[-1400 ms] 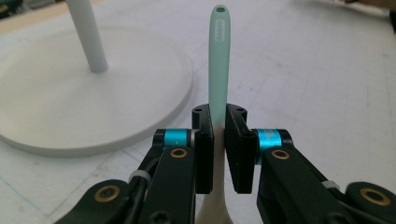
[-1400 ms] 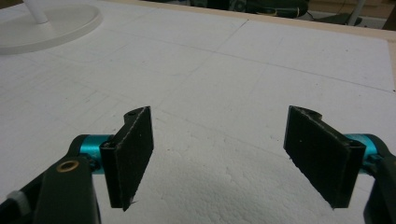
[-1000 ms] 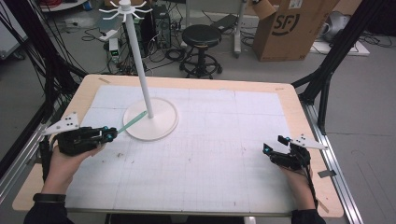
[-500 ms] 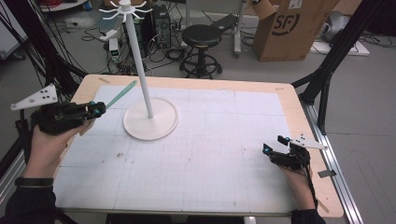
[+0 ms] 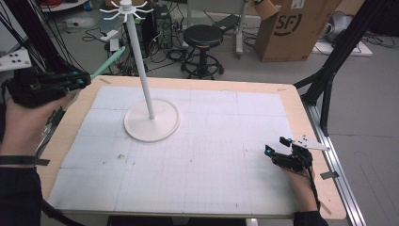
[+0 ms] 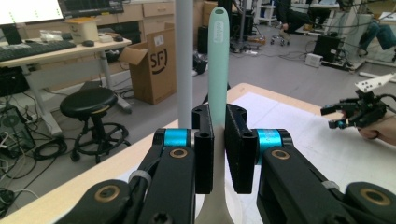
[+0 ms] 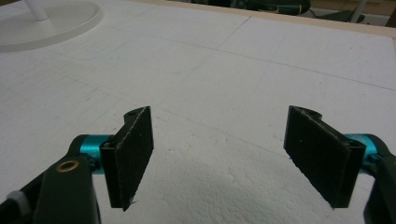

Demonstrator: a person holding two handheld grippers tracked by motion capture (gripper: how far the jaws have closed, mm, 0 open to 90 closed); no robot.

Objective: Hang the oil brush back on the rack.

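My left gripper [image 5: 83,80] is raised at the table's far left edge, shut on a long mint-green utensil [image 5: 108,61] whose handle points up and right toward the white stand's pole [image 5: 140,61]. In the left gripper view the black jaws of the left gripper [image 6: 218,151] clamp the mint-green utensil [image 6: 218,65], which rises straight ahead beside the white pole [image 6: 184,65]. The stand has a round white base [image 5: 151,121] and hooks at its top [image 5: 126,8]. My right gripper [image 5: 275,147] rests low at the table's right front, open with nothing between its pads [image 7: 133,149].
A white gridded mat [image 5: 197,146] covers the wooden table [image 5: 308,136]. Beyond the far edge stand a black stool [image 5: 203,37], a cardboard box [image 5: 291,26] and cables on the floor. Black frame legs [image 5: 329,70] rise at the right.
My left hand has lifted the mint-green utensil off the stand's base and carried it up and to the left. The right gripper has stayed in place.
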